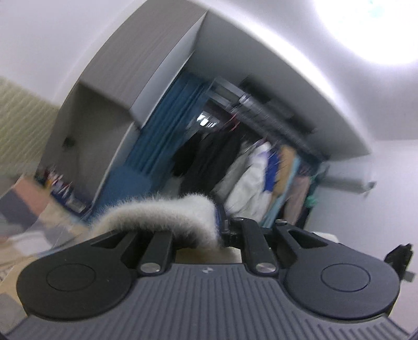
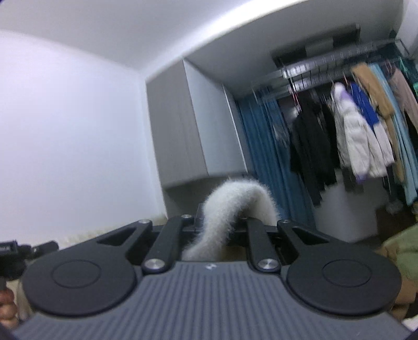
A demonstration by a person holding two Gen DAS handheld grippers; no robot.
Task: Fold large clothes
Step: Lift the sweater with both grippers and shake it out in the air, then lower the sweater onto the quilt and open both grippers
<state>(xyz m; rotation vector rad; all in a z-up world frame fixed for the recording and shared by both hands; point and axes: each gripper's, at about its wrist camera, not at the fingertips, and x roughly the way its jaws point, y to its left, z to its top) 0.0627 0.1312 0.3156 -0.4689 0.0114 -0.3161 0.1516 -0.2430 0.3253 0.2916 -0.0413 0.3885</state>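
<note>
White walls and a white ceiling enclose the room; a bright ceiling light (image 1: 376,23) glares at the upper right of the left wrist view. Grey wardrobe cabinets (image 2: 177,123) stand against the far wall, with a blue curtain (image 2: 263,157) hanging just beside them. Right of the curtain, a clothes rail (image 2: 334,62) carries hanging garments: black coats (image 2: 311,146), a white padded jacket (image 2: 360,141), then blue, tan and pale blue items. The left wrist view shows the same cabinets, curtain and rail tilted and motion-blurred.

Left gripper (image 1: 222,230): jaws drawn nearly together, clamped on a fluffy white-grey garment (image 1: 162,211). The fabric arches up from the fingertips and drapes leftward over the linkage arms, hiding the finger on that side. A beige ribbed fabric (image 1: 21,115) fills the left edge of this view; what it belongs to cannot be told.

Right gripper (image 2: 222,222): jaws likewise narrow, closed on the same fluffy material (image 2: 235,201). Here the fabric rises in a loop above the fingertips, bends over and falls back between the linkage arms toward the camera.

Both grippers point roughly level, toward the wardrobe wall, with only the pinched edge of the garment visible in each view; the rest of it is out of sight.

At the lower left of the right wrist view, a hand (image 2: 7,306) grips a black handle. Green fleecy fabric (image 2: 402,251) lies at the right edge
</note>
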